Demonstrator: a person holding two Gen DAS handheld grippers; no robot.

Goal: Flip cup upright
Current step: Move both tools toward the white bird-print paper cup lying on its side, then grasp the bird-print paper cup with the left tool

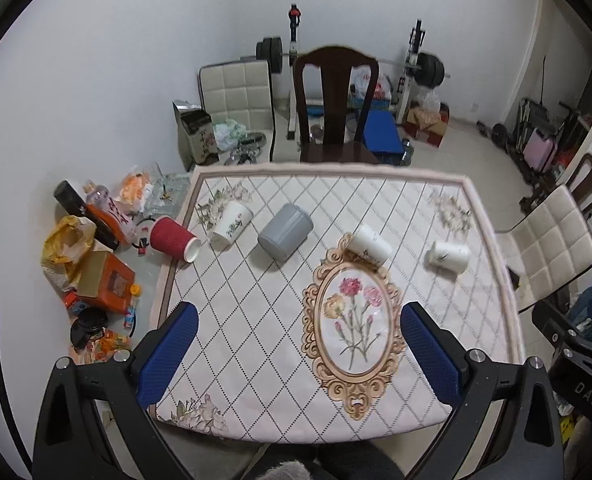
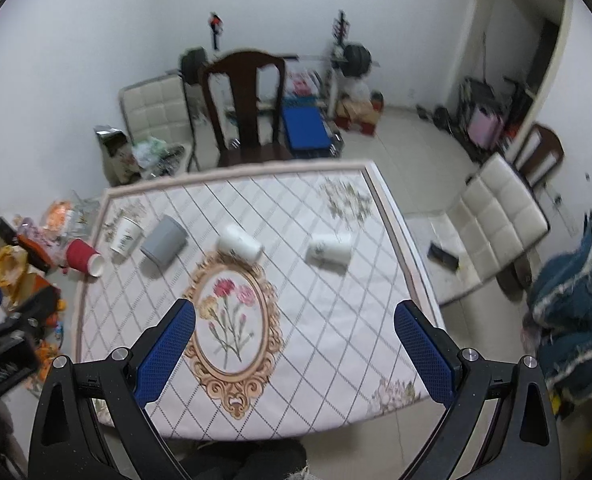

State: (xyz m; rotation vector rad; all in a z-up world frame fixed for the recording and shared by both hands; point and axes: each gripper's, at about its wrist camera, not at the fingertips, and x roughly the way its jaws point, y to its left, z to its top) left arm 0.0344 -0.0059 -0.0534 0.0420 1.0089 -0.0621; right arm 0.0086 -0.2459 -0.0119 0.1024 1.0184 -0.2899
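Observation:
Several cups lie on their sides in a row across the far half of the table: a red ribbed cup at the left edge, a white printed cup, a grey cup, a white cup and a white cup at the right. The right wrist view shows the same row: red, white printed, grey, white, white. My left gripper is open and empty above the near table. My right gripper is open and empty, also high over the near edge.
Boxes, bags and packets clutter the table's left strip. A dark wooden chair stands behind the table and a cream chair to the right. Gym weights and luggage line the far wall. A blue garment lies at right.

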